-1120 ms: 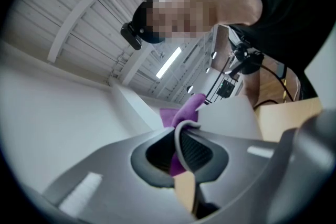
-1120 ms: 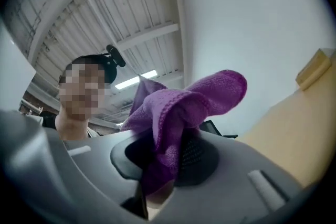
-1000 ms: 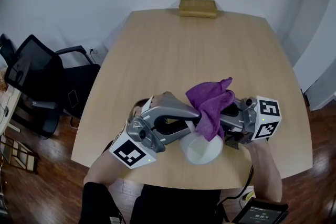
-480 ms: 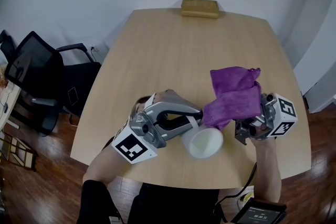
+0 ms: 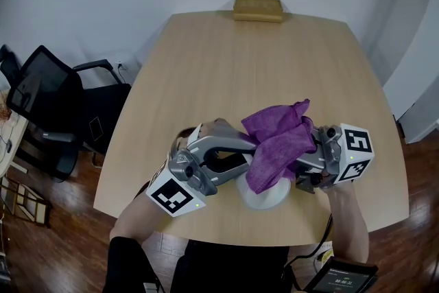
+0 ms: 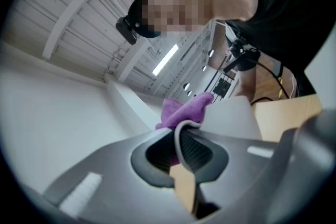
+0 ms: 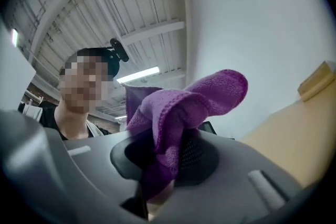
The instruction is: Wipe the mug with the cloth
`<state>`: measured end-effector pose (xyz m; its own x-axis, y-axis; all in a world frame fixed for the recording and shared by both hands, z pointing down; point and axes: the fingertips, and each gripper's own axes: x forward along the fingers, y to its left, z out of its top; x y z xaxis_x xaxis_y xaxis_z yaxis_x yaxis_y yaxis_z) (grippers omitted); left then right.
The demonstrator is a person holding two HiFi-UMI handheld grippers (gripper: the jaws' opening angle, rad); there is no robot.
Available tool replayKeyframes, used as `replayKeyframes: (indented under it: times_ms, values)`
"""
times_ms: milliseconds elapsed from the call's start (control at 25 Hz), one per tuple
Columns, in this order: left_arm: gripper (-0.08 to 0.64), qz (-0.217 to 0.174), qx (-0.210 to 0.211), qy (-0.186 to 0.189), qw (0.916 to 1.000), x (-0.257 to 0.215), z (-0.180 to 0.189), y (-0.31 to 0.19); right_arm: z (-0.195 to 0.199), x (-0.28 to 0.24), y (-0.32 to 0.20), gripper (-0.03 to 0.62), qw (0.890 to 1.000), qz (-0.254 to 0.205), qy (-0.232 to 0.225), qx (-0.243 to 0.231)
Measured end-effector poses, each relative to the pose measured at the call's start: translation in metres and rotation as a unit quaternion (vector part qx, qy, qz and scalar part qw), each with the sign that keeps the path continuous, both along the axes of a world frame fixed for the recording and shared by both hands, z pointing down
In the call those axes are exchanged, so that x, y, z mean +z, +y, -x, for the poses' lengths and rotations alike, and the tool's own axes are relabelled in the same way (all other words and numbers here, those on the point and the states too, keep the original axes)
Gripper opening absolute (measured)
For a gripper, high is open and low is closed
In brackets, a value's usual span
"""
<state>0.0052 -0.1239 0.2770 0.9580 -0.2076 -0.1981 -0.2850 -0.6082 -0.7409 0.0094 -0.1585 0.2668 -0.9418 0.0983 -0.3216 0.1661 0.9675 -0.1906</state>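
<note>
Swinging back from three o'clock, the purple terry cloth (image 5: 274, 144) is covering the white ceramic mug (image 5: 264, 197) by the six o'clock edge of the pale wooden table (image 5: 240, 65). My right claw (image 5: 300, 165) is pinching the cloth and my left claw (image 5: 243, 161) is clamping the mug's rim, so wiping is probably resuming.

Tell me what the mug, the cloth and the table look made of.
The mug looks smooth, white: likely glazed ceramic, possibly plastic. The cloth is purple with a fuzzy knitted texture, probably microfibre. The table shows pale matte wood grain, perhaps laminate.
</note>
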Motion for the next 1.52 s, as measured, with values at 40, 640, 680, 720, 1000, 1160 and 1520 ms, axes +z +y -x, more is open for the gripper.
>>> replayKeyframes:
  times_ms: [40, 640, 680, 720, 1000, 1160, 1520]
  values:
    - [0.040, 0.001, -0.002, 0.001, 1.0000, 0.000, 0.000, -0.001, -0.001, 0.000, -0.001, 0.078, 1.000, -0.001, 0.000, 0.003]
    - [0.040, -0.001, -0.007, 0.006, 1.0000, -0.002, 0.000, -0.001, 0.012, 0.029, -0.028, 0.078, 0.996, 0.082, 0.025, 0.034]
    - [0.040, 0.000, -0.004, 0.006, 1.0000, -0.002, 0.001, -0.001, 0.014, 0.032, -0.030, 0.078, 0.995, 0.088, 0.028, 0.032]
    - [0.040, 0.002, -0.001, 0.006, 1.0000, -0.002, 0.001, 0.000, 0.016, 0.034, -0.030, 0.078, 0.995, 0.092, 0.032, 0.030]
    - [0.040, 0.016, 0.007, 0.010, 0.9998, -0.007, -0.006, 0.003, 0.016, 0.071, -0.050, 0.078, 0.980, 0.089, 0.140, 0.112]
    - [0.040, 0.045, -0.002, 0.028, 0.9986, -0.011, 0.009, -0.013, -0.024, 0.009, -0.048, 0.078, 0.992, 0.083, -0.019, 0.096]
    - [0.040, 0.049, 0.005, 0.053, 0.9974, -0.020, 0.012, -0.006, 0.006, 0.017, -0.028, 0.077, 0.996, 0.069, 0.004, 0.056]
